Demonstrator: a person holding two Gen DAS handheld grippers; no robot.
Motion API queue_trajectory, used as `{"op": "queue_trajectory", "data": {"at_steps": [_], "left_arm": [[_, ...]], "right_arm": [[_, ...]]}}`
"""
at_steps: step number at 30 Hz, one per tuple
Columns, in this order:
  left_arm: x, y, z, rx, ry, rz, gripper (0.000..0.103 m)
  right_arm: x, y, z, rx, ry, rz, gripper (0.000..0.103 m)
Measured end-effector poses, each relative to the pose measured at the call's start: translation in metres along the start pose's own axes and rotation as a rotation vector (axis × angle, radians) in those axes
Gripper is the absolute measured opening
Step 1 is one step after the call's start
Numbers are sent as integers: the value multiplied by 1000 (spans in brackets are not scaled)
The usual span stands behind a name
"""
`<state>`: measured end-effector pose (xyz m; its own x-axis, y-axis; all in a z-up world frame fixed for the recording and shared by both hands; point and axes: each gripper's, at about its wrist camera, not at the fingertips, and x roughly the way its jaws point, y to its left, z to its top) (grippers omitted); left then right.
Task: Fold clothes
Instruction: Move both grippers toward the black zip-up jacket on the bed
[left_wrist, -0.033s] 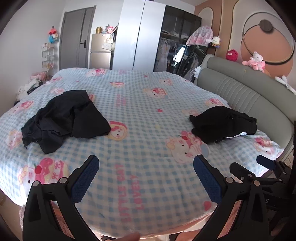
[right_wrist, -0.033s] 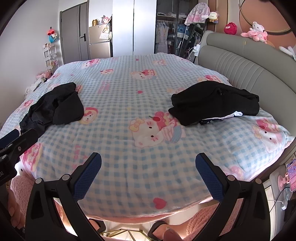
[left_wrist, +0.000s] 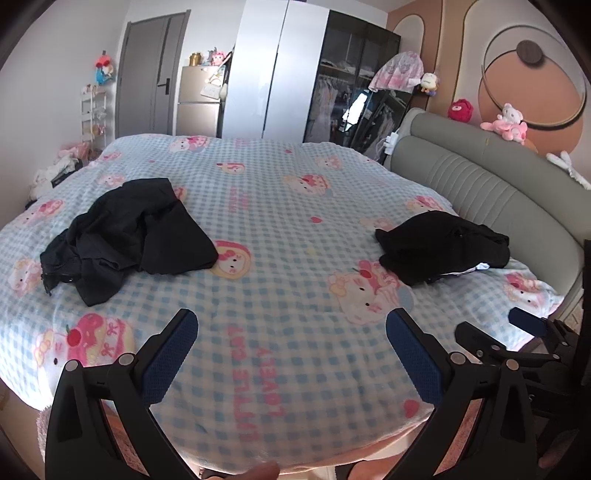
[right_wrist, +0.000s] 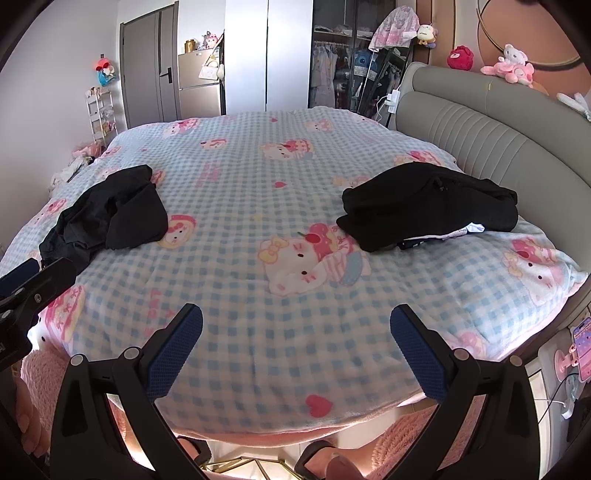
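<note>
My left hand-held gripper (left_wrist: 290, 328) and right hand-held gripper (right_wrist: 295, 325) are spread, holding nothing. Crumpled black garment (left_wrist: 125, 236) lies far left on the bed (left_wrist: 280, 229), neater black pile (right_wrist: 428, 206) right. Pinch a hem edge, not bunched layers.

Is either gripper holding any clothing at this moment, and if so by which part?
Nothing is held. The left gripper and right gripper are both open above the blanket, clear of the crumpled black garment and the folded black pile.

no visible change, nothing moved
</note>
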<state>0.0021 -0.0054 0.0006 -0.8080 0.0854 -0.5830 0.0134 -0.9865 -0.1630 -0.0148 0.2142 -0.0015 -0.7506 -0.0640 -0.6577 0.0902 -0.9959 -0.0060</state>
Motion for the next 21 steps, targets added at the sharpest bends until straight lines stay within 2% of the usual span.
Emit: {"op": "queue_trajectory", "data": {"at_steps": [4,7,10,14,17,21], "left_arm": [[-8,17,0,-41,-25,-13,103],[-14,30,0,-71,-44,-23,103],[-20,46,0,-103,-62,-27,103],[-24,103,-6,-160,-68,72,103],[-12,149,-11,-219,-38,154,103],[17,206,-14,-314,-4,196,103]], "right_arm": [[3,0,3,-16,18,21,103],[8,28,15,-103,8,41,103],[36,69,27,-195,3,90,103],[71,140,41,-300,10,166,103],[98,196,51,-375,17,225,103],[133,270,64,-476,27,303,103]]}}
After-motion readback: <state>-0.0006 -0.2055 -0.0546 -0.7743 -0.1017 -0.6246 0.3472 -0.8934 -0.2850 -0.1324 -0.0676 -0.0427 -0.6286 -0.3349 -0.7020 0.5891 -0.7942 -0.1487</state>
